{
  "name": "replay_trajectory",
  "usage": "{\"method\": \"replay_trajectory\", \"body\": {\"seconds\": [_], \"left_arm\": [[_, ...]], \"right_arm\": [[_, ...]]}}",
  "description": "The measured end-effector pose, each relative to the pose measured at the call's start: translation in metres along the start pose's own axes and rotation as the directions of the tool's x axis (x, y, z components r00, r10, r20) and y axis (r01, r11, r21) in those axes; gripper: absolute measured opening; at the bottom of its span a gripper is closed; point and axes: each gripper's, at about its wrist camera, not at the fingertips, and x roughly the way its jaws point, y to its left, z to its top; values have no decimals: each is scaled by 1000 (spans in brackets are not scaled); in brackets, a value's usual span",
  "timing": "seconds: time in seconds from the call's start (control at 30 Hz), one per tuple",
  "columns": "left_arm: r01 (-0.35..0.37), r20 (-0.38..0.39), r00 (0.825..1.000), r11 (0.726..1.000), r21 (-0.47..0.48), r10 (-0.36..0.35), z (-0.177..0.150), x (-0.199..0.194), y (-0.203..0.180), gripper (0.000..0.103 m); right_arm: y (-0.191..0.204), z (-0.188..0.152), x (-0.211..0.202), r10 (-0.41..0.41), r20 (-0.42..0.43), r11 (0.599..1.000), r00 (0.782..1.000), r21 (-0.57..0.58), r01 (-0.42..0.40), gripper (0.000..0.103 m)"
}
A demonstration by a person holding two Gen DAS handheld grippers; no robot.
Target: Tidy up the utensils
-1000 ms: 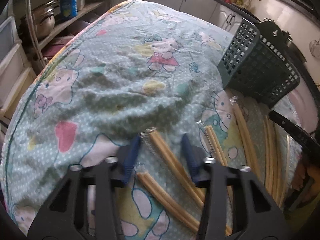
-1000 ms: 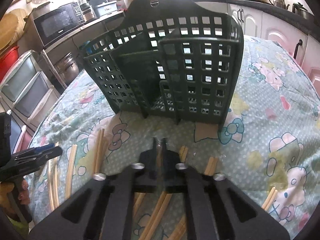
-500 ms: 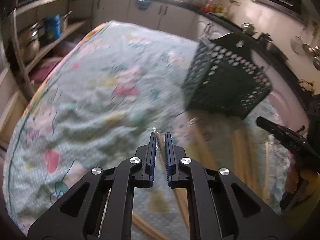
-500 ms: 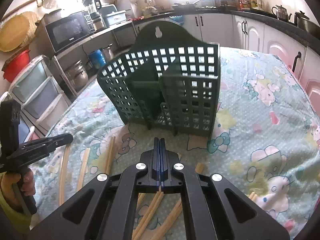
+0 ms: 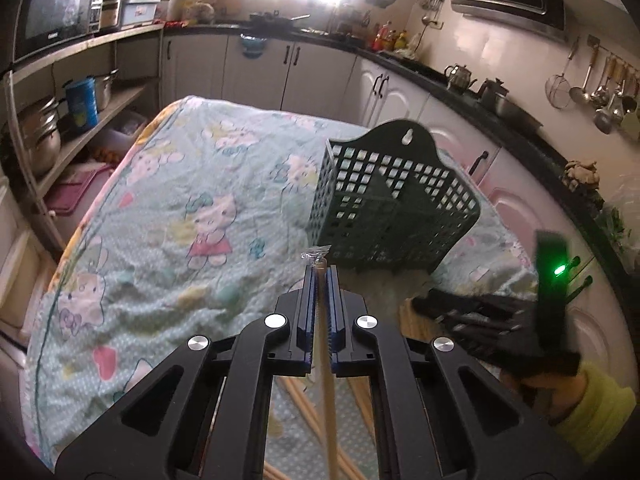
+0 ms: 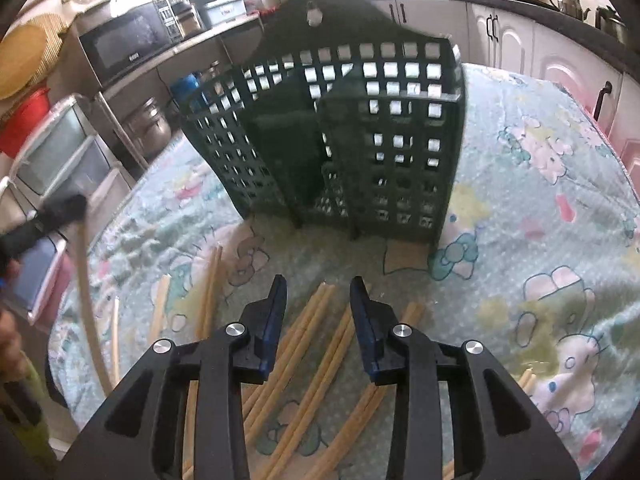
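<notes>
My left gripper [image 5: 320, 270] is shut on a pale wooden chopstick [image 5: 325, 380], held in the air above the cartoon-print tablecloth [image 5: 180, 240]. The stick runs back between the blue pads [image 5: 308, 312]. The dark green slotted utensil caddy [image 5: 384, 208] stands upright just beyond its tip. In the right wrist view the jaws of my right gripper [image 6: 319, 292] are opening over several chopsticks [image 6: 316, 320] lying on the cloth, and nothing is pressed between them. The caddy [image 6: 340, 140] is right in front. At the left edge the blurred left gripper [image 6: 64, 208] dangles its chopstick [image 6: 86, 300].
More chopsticks [image 6: 210, 292] lie scattered left of my right gripper. A hand in a yellow sleeve [image 5: 592, 404] holds the right gripper. Shelves with pots [image 5: 40, 136] and plastic drawers [image 6: 60, 152] stand left of the table, white cabinets [image 5: 280, 68] behind it.
The left gripper shut on a chopstick and lifted it off the cloth toward the caddy. The right gripper, shut before, has parted its jaws while staying roughly in place.
</notes>
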Motion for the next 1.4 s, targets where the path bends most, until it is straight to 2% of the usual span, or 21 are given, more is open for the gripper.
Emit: {"method": "replay_trajectory", "body": {"seconds": [0.47,0.63,1.0,1.27,1.4], "left_arm": [[25,92,995,998,54,-30,43,-21,-22,1],[34,113,993,996,81,-44,57,-23,-32,1],[66,146,986,991,114,-82,81,-23,-50,1],[91,171,979,987,132,-113,101,-25,-61,1],[100,205,970,985,143,-128,118,-33,-68,1]], "right_arm": [[7,-1,33,-34,-43,999,999,-4,34,32],[3,1,27,-5,-24,1000,1000,12,6,17],[-22,6,16,13,8,999,1000,45,-14,16],[-20,11,-25,80,81,997,994,11,-81,12],[-11,24,-66,147,149,989,978,-33,-143,9]]}}
